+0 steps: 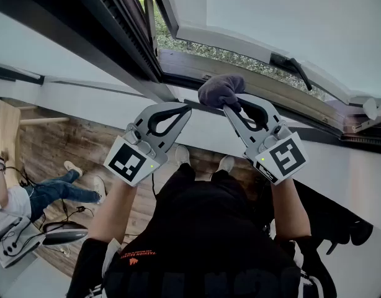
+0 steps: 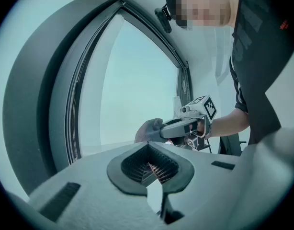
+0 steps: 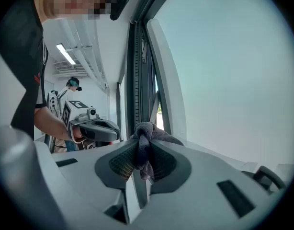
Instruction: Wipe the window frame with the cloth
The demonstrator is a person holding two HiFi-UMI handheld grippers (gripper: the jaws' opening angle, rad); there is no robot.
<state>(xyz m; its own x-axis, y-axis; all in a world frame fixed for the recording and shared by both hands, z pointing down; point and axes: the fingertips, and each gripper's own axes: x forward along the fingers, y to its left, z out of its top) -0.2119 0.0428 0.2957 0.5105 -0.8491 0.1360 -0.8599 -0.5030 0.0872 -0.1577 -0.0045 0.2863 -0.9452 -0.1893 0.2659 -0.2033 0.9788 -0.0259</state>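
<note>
— Cloth (image 1: 221, 90) first: how many, and where?
— One, grey and bunched into a wad. It sits at the tip of the right gripper (image 1: 233, 107), against the lower rail of the window frame (image 1: 178, 62). Whether it presses on the rail or only hangs before it, I cannot tell.
— And the hold on it?
— The right gripper view shows the jaws pinching a fold of the cloth. A tail hangs down between them and the bulk bulges out above the tips.
— The other one?
— The left gripper (image 1: 178, 112) has its jaws pressed together with nothing between them. Its tip lies just left of the cloth, close but apart.
— So two grippers. Anything else to count?
— One marker cube on each, so two cubes. One dark handle (image 1: 291, 66) sits on the white sash, which stands swung open above the rail, with greenery showing through the gap. Two pale shoes (image 1: 181, 155) stand on the wooden floor (image 1: 85, 143) below the grippers. One other person (image 1: 29, 194) sits on that floor at the left, legs stretched out.
</note>
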